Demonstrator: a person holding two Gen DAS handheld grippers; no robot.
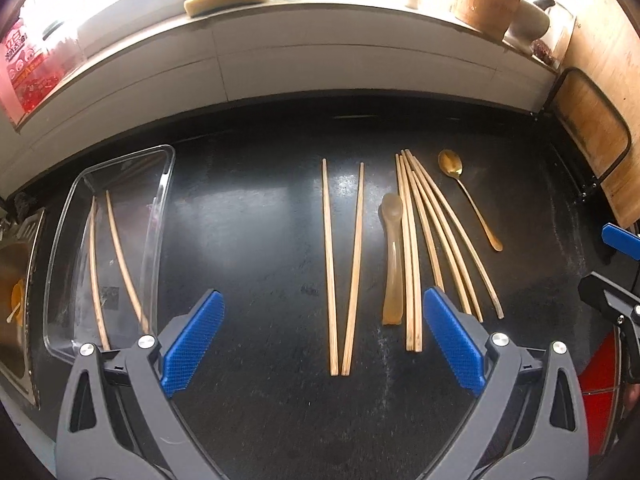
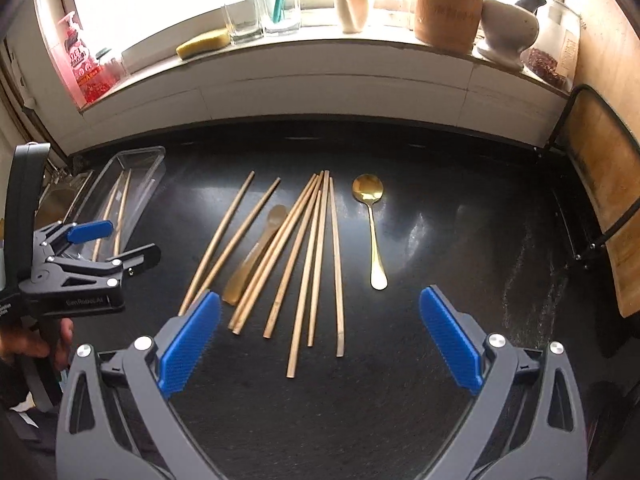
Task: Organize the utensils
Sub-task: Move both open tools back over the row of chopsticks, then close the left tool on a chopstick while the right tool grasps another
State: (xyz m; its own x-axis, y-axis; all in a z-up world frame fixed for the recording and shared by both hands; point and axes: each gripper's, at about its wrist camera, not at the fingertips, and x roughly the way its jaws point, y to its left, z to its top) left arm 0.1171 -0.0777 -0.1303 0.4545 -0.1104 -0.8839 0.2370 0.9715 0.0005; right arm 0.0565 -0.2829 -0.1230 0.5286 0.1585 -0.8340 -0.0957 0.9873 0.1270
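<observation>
On the black counter (image 1: 248,216) lie many wooden chopsticks and two spoons. Two loose chopsticks (image 1: 344,268) sit by themselves in the middle, close at the near ends and spread apart at the far ends. Just to their right is a see-through yellowish spoon (image 1: 391,256), and it touches a bunch of chopsticks (image 1: 436,240) that fan out next to it. Past the bunch, a little apart, lies a gold spoon (image 1: 468,196) with its bowl pointing to the wall. Far to the left stands a clear plastic box (image 1: 160,184), and two more chopsticks in the box (image 1: 108,264) lie along its length. Next to the box, at the edge, is a metal sink (image 1: 16,280). The left gripper (image 1: 320,344) hangs over the counter with its blue fingers wide apart and nothing between them; the two loose chopsticks lie in line with the gap. The right gripper (image 2: 316,344) is also spread wide and empty, with the near ends of the bunch of chopsticks in front of it. From the right camera a hand (image 2: 36,344) can be seen holding the left gripper's handle. Up on the window ledge (image 2: 320,56) sit a yellow sponge (image 2: 202,42), some glasses (image 2: 244,20), a wooden pot (image 2: 448,4) and a pink bottle (image 2: 78,60).
</observation>
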